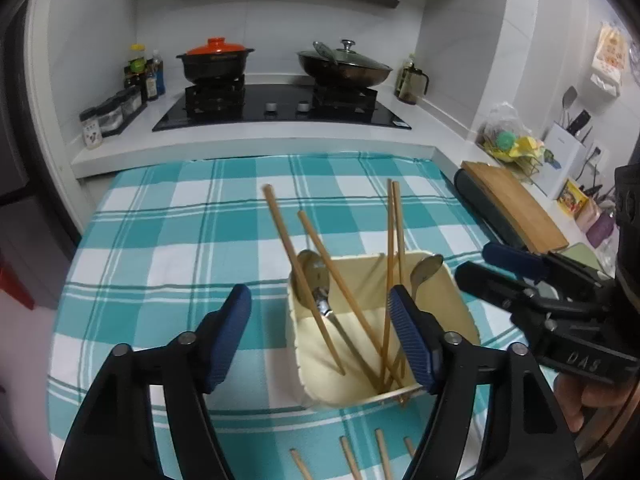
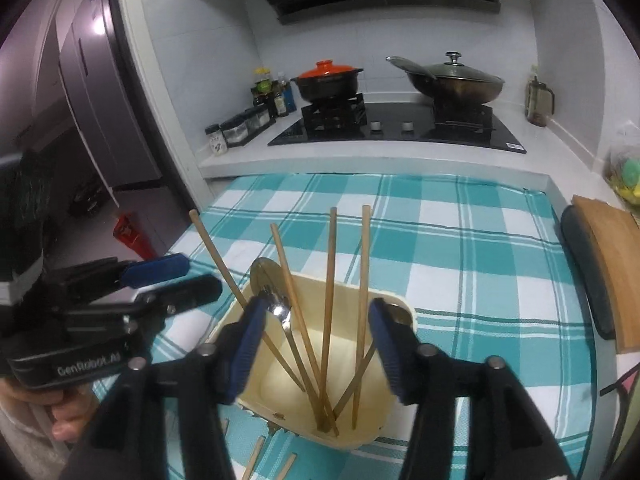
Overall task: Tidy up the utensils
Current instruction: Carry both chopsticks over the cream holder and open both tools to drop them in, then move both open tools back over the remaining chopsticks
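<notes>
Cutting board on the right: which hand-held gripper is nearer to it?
Right. The right hand-held gripper hangs between the utensil box and the cutting board; the left hand-held gripper is on the box's other side.

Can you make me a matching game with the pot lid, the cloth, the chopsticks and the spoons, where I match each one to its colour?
Things:
1. pot lid
2. cloth
3. chopsticks
4. spoons

Colours:
A. silver
B. orange
C. light brown
D. teal and white checks

Right pairs: 1-B, 2-D, 3-C, 4-A
</notes>
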### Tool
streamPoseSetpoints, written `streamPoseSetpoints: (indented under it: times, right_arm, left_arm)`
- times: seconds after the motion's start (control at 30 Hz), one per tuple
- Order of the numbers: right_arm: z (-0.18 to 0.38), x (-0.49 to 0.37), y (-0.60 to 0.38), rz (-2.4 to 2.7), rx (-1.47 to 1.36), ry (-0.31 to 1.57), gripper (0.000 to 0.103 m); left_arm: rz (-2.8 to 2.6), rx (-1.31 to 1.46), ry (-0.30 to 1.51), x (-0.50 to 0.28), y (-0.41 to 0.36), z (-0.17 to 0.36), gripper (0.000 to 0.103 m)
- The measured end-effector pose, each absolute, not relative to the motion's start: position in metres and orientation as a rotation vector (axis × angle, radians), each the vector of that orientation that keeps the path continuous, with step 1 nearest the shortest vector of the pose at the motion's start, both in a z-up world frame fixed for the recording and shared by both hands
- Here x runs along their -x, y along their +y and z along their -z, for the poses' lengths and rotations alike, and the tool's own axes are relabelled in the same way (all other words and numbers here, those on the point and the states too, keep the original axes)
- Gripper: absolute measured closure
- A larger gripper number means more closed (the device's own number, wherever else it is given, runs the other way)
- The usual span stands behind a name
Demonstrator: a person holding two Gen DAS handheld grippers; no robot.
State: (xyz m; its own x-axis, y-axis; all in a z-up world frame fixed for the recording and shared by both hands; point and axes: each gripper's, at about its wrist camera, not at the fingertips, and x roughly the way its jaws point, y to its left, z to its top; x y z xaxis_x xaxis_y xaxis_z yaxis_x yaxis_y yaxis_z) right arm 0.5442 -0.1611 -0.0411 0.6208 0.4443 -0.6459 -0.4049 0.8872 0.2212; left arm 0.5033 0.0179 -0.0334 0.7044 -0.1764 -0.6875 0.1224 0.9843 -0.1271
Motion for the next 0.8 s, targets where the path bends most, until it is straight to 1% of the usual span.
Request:
streamPoseSetpoints:
  times: [0.07, 0.23, 0.3, 0.37, 0.43, 0.6, 0.8]
  right_arm:
    - [0.041, -0.536, -0.17, -0.464, -0.063, 0.737, 0.044]
    - [0.05, -0.483, -0.193, -0.42, -0.013, 0.743, 0.043]
    - [0.059, -0.459, -0.201, -0.368, 0.006, 0.777, 0.041]
    - [0.068, -0.432, -0.207, -0.306, 0.029, 0.82, 0.036]
    - [0.077, -0.4, -0.212, -0.249, 0.043, 0.845, 0.027]
    - [0.092, -0.337, -0.212, -0.124, 0.094, 0.833, 0.026]
    - [0.1, -0.285, -0.207, -0.045, 0.131, 0.801, 0.026]
  left_arm:
    - [0.159, 0.041, 0.786, -0.487, 0.027, 0.037, 0.02]
    - [0.154, -0.066, 0.857, -0.428, 0.042, 0.053, 0.013]
    - [0.173, -0.089, 0.89, -0.397, 0.044, 0.061, 0.012]
    - [0.189, -0.094, 0.907, -0.366, 0.043, 0.069, 0.01]
    - [0.202, -0.083, 0.905, -0.335, 0.038, 0.078, 0.008]
    - [0.19, -0.026, 0.874, -0.275, 0.021, 0.1, 0.007]
    - [0.164, 0.041, 0.858, -0.239, 0.007, 0.117, 0.006]
